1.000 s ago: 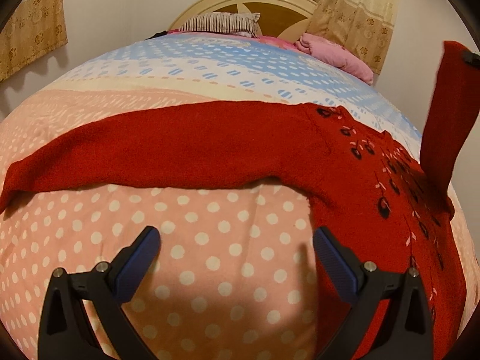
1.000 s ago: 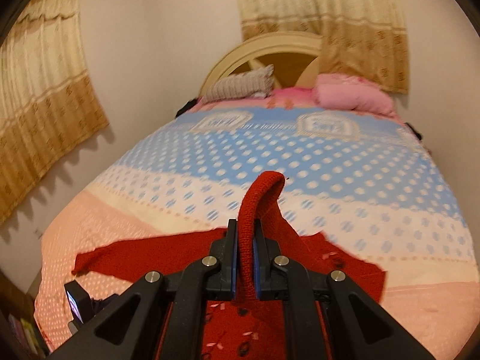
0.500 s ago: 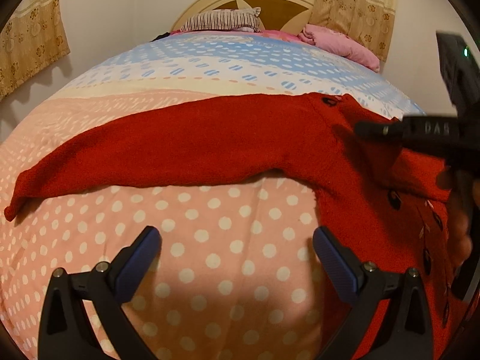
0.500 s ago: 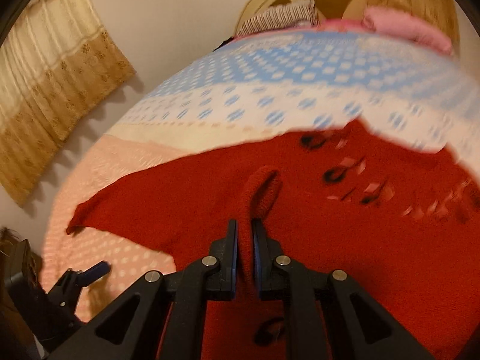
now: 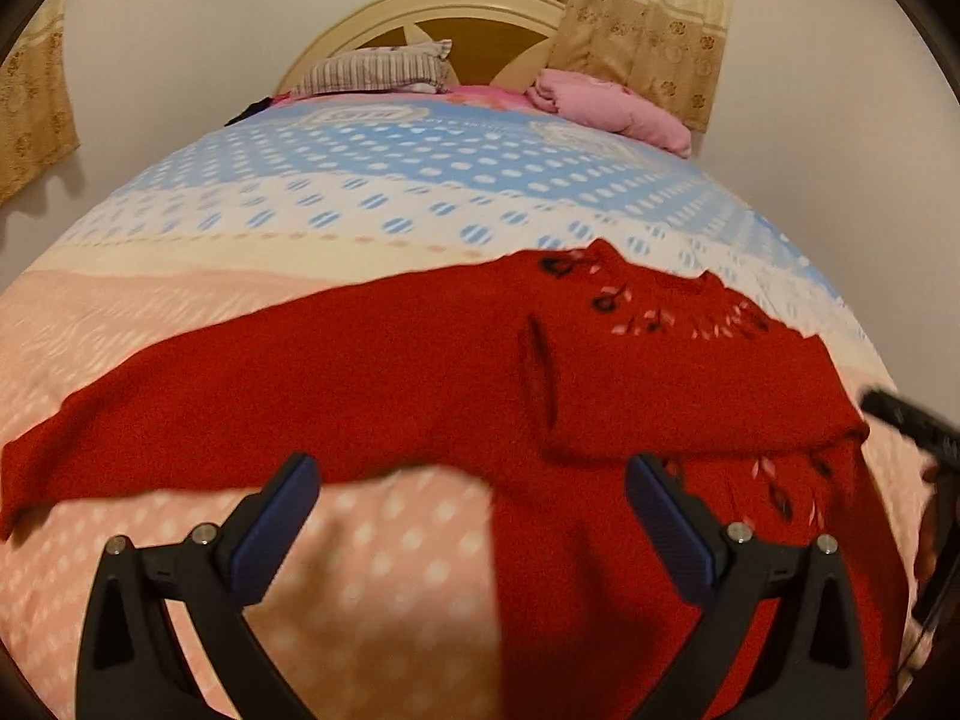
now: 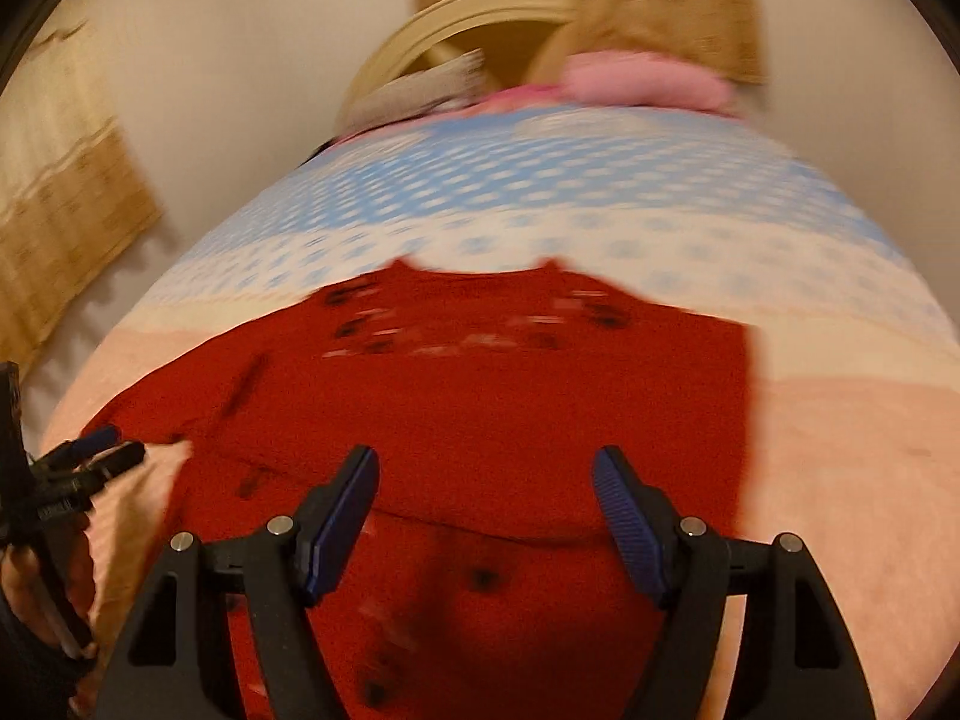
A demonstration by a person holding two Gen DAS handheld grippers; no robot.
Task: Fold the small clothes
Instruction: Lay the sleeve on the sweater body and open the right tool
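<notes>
Soft, limp red knit sweater (image 5: 420,372), one sleeve (image 6: 480,420) folded over; best pinched at the outstretched left-frame sleeve cuff (image 5: 24,480). Left gripper (image 5: 468,531) fingers spread, empty; right gripper (image 6: 486,516) fingers just opened, nothing pinched.

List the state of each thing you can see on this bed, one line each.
Red sweater: flat on the bed, one sleeve folded across its body, the other stretched out.
Left gripper: open, empty.
Right gripper: open, jaws just opened, nothing between them.
Pink blanket: bundled by the headboard.
</notes>
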